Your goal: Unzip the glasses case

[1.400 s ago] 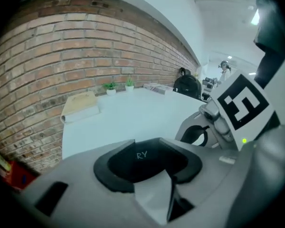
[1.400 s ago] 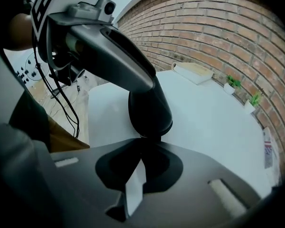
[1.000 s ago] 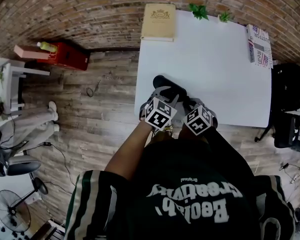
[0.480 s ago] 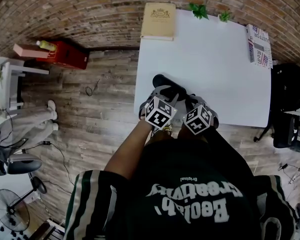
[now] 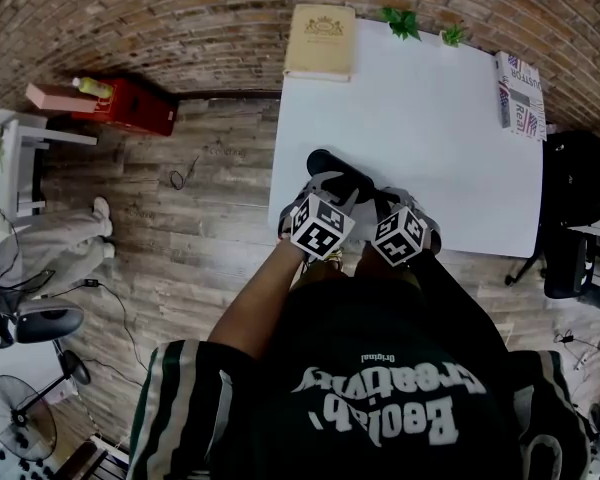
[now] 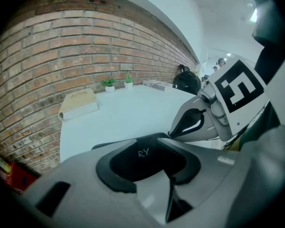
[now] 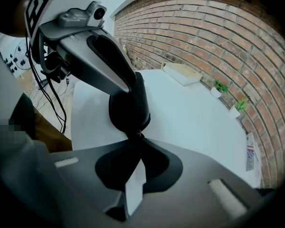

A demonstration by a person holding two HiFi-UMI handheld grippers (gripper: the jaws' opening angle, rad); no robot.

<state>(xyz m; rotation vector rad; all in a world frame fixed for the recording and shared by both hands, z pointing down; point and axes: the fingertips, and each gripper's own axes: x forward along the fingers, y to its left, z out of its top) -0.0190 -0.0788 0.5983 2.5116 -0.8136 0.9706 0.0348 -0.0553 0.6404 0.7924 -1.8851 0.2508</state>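
Obliquely downward, left gripper clamping glasses case

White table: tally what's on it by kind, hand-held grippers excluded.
Black oval glasses case: 1
Beige hardcover book: 1
Small green potted plants: 2
Printed paper magazine: 1
Total: 5

The marker cube of the right gripper is seen turned slightly and shifted a little farther from the left gripper. Well off to the left gripper's left, a bystander's legs have been drawn nearer the picture's edge.
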